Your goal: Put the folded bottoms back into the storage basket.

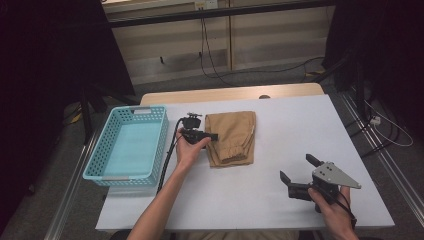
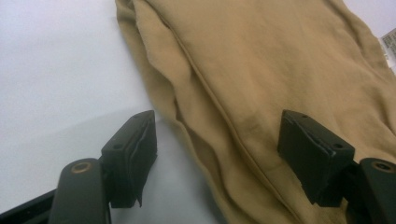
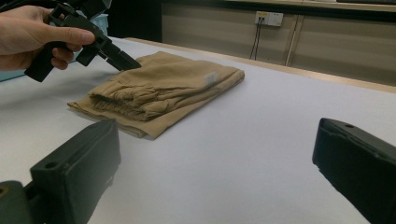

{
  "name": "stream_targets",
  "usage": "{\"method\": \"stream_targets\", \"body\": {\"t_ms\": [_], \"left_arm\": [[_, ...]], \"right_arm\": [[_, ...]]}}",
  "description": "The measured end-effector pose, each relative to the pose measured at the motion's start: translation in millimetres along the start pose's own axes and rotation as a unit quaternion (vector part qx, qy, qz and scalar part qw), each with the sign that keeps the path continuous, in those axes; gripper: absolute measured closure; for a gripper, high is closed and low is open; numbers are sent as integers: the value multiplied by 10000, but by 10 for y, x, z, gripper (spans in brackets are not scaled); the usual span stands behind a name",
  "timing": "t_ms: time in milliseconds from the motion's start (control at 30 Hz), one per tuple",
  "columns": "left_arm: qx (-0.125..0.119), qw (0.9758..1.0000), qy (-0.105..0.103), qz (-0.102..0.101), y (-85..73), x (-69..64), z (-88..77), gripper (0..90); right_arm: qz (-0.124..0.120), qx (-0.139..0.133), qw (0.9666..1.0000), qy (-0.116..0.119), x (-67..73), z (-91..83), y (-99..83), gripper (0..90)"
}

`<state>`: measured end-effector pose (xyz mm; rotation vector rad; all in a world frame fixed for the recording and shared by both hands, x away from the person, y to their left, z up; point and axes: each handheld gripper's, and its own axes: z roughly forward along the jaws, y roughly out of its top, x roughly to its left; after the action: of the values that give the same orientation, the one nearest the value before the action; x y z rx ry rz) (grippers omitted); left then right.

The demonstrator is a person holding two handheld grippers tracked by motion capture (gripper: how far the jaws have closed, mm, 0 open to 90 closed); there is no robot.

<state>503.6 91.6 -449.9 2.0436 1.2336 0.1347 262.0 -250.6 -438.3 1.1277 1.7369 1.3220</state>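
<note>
Lying folded on the table (image 1: 280,200), the tan trousers (image 1: 231,137) run lengthwise away from the person, with the basket (image 1: 131,145) beyond the left gripper (image 1: 212,136). That gripper is nearer: its jaws straddle the trousers' near long edge, one over cloth, one over bare table, partly spread, pinching nothing yet. The right gripper (image 1: 299,168) rests well apart, jaws wide, empty.

The folded tan trousers (image 2: 261,70) run past the left gripper view's edges (top and right), their label half cropped.
</note>
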Motion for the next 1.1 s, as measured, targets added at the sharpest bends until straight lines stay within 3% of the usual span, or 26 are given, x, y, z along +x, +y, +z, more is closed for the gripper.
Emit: {"method": "stream_targets", "body": {"t_ms": [67, 133, 200, 300, 367, 500, 633, 700, 767, 833, 900, 1100], "left_arm": [[49, 9998, -121, -116, 10, -3, -5, 316], [116, 9985, -461, -258, 8, -3, 0, 435], [114, 9995, -268, -125, 4, -47, 5, 472], [123, 9996, -225, -120, 10, -59, 11, 485], [158, 9986, -454, -221, 9, -35, 20, 568], [173, 9991, -383, -95, 9, -77, 34, 636], [201, 9989, -411, -105, 16, -109, 56, 702], [192, 9991, -362, -62, 21, -144, 63, 709], [189, 9986, -494, -72, 29, -185, 69, 680], [207, 9992, -221, 254, 36, -278, 90, 701], [227, 9989, -168, 379, 42, -310, 99, 730], [208, 9992, -234, 239, 44, -257, 90, 835]], "right_arm": [[-13, 1, 10000, 6, 0, -1, 0, 8], [-11, 1, 10000, -1, -2, 1, -1, 8], [-13, -1, 10000, 0, -2, 3, 0, 8], [-16, -1, 10000, 4, 0, 2, 0, 8], [-18, 0, 10000, 6, 1, 2, 0, 8], [-13, -1, 10000, 9, -2, 1, 0, 8], [-27, 12, 10000, 22, -1, 9, -2, 8], [-22, 14, 10000, 23, 3, 9, -1, 8], [-27, 11, 10000, 19, 1, 9, -2, 8], [-24, 16, 10000, 10, -2, 10, -2, 8], [-8, 6, 10000, 3, -2, 9, -2, 7], [-4, 5, 10000, 5, -4, 1, -2, 7]]}}
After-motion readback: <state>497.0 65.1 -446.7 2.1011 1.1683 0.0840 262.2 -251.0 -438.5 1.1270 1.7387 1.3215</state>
